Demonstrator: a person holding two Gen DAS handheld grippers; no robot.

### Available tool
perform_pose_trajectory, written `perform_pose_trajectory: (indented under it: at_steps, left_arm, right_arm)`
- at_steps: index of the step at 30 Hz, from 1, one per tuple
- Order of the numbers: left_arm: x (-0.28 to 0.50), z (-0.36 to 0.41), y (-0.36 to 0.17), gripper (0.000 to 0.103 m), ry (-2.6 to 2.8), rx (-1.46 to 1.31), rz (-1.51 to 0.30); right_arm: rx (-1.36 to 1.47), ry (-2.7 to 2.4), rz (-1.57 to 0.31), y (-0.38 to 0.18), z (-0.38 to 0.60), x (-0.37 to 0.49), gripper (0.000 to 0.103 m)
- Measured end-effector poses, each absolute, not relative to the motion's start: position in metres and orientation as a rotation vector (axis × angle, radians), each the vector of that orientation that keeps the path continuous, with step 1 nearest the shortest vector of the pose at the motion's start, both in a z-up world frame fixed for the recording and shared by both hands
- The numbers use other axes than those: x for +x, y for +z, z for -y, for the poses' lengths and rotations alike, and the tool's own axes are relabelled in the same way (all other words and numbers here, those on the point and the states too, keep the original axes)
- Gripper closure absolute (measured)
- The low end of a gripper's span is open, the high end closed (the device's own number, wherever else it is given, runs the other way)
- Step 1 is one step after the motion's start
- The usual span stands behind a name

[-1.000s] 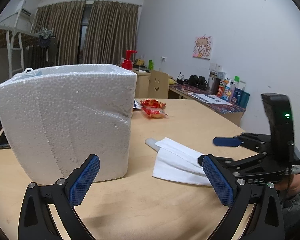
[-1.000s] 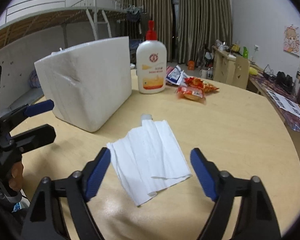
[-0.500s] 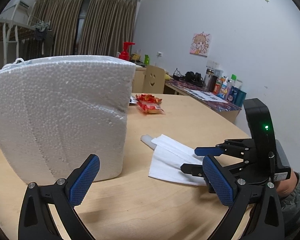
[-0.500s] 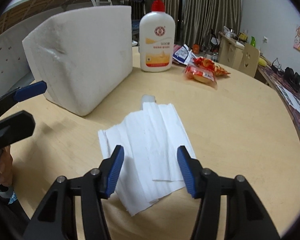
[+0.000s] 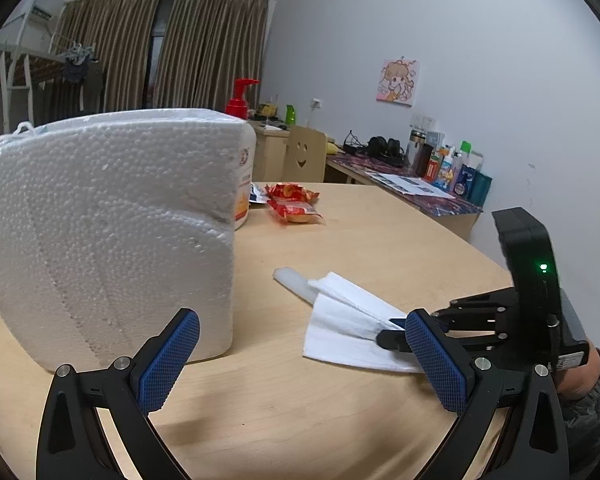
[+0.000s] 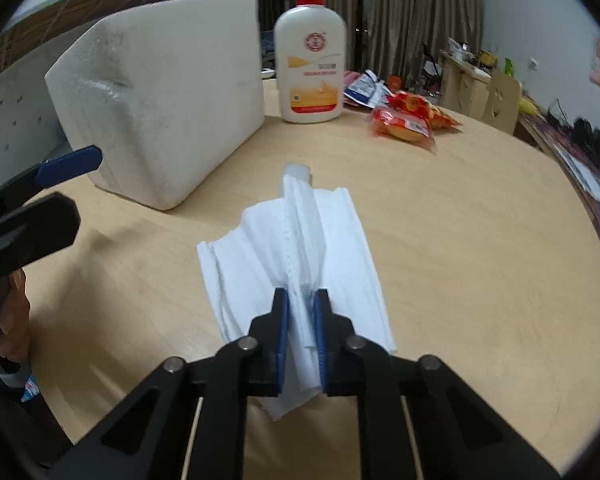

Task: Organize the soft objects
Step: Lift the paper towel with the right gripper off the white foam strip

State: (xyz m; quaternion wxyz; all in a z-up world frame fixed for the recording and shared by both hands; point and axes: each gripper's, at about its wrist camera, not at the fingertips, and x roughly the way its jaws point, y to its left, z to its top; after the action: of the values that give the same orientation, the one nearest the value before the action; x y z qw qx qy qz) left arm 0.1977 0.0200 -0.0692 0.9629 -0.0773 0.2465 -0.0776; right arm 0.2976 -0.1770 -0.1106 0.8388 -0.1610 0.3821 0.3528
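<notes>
Obstacles I logged: foam block (image 6: 160, 92) left of the tissue (image 6: 300, 256), lotion bottle (image 6: 311, 60) just beyond it, snack packets (image 6: 410, 120) farther right. Passage I noted: bare table (image 6: 480, 240) right of the tissue; my left tool (image 5: 300, 360) faced open table beside the block.

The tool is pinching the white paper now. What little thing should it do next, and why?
Probably lift a little. The right tool has its blue pads closed on a raised fold of the white paper tissue, which otherwise lies flat on the wooden table. The left tool is open and holds nothing. A small lift would show whether the grip holds.
</notes>
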Motion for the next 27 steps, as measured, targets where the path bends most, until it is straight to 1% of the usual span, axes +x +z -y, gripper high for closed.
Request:
perform_pose_trajectory:
  at_steps: [5,12,27]
  left_arm:
    - [0.198,-0.011,-0.066,0.0,-0.165,-0.137,-0.492]
    - [0.198,0.001,-0.064,0.0,-0.179,-0.128,-0.489]
    - [0.198,0.008,-0.063,0.0,-0.201,-0.136,-0.498]
  right_arm:
    - [-0.299,0.732,-0.795,-0.104,0.196,0.291,0.09]
    - [-0.305,0.721,-0.786,-0.104,0.213,0.277,0.09]
    - [-0.414,0.708,-0.779,-0.112,0.207,0.273,0.089]
